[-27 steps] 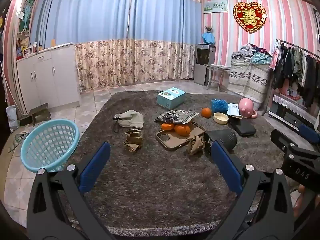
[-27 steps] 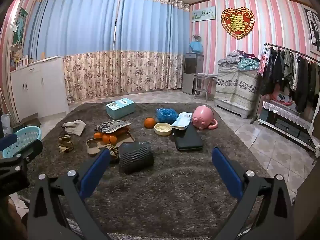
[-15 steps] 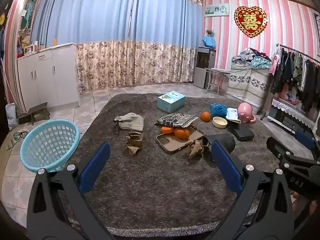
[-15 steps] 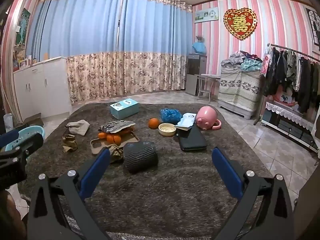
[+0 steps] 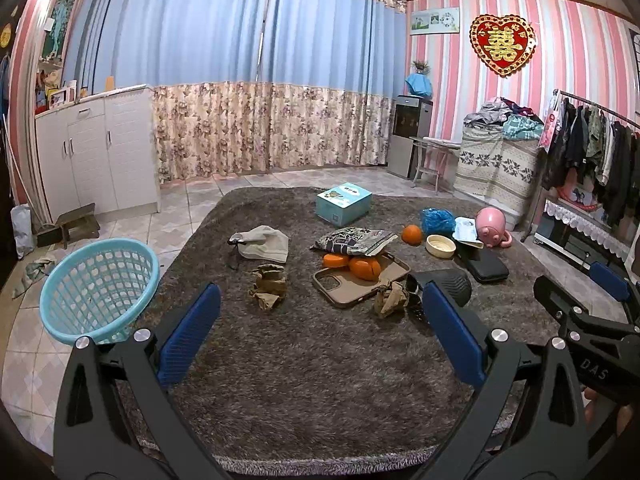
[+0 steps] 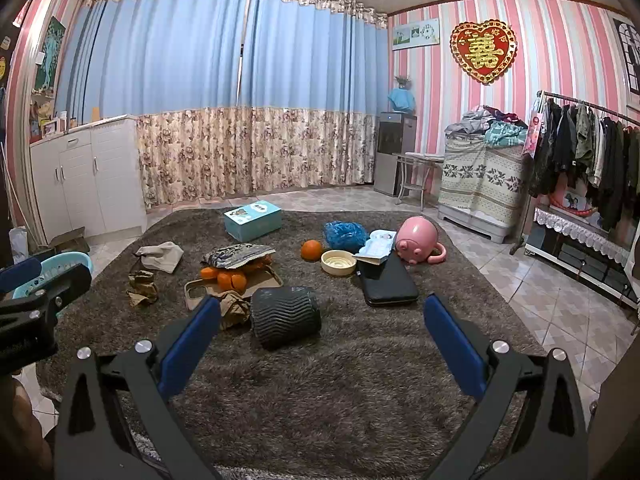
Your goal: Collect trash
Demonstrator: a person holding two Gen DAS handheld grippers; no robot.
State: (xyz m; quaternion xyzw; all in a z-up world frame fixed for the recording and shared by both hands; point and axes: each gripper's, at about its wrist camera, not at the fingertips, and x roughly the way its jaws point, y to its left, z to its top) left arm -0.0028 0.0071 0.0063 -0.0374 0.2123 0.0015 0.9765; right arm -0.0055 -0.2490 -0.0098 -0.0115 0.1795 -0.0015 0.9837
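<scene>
A light blue basket (image 5: 98, 286) stands on the tiles left of a shaggy brown rug (image 5: 312, 360). Two crumpled brown paper wads lie on the rug: one mid-left (image 5: 269, 286), one (image 5: 390, 299) by a tan phone case (image 5: 360, 278). A crumpled snack bag (image 5: 354, 240) lies over orange peels (image 5: 364, 267). A blue plastic wad (image 5: 437, 220) sits farther back. My left gripper (image 5: 320, 338) is open and empty above the rug's near part. My right gripper (image 6: 320, 338) is open and empty; the wads (image 6: 142, 288) (image 6: 234, 308) and the basket (image 6: 60, 270) show left of it.
On the rug are a teal box (image 5: 343, 204), a beige cap (image 5: 262, 242), an orange (image 5: 412, 234), a cream bowl (image 5: 440, 246), a pink pig toy (image 5: 491, 227), a black case (image 5: 486, 268) and a black ribbed roll (image 6: 286, 316). White cabinets (image 5: 96, 160) stand left, a clothes rack (image 5: 592, 152) right.
Both grippers have drawn back and risen slightly, so the rug items look a little farther away. Both stay open and empty.
</scene>
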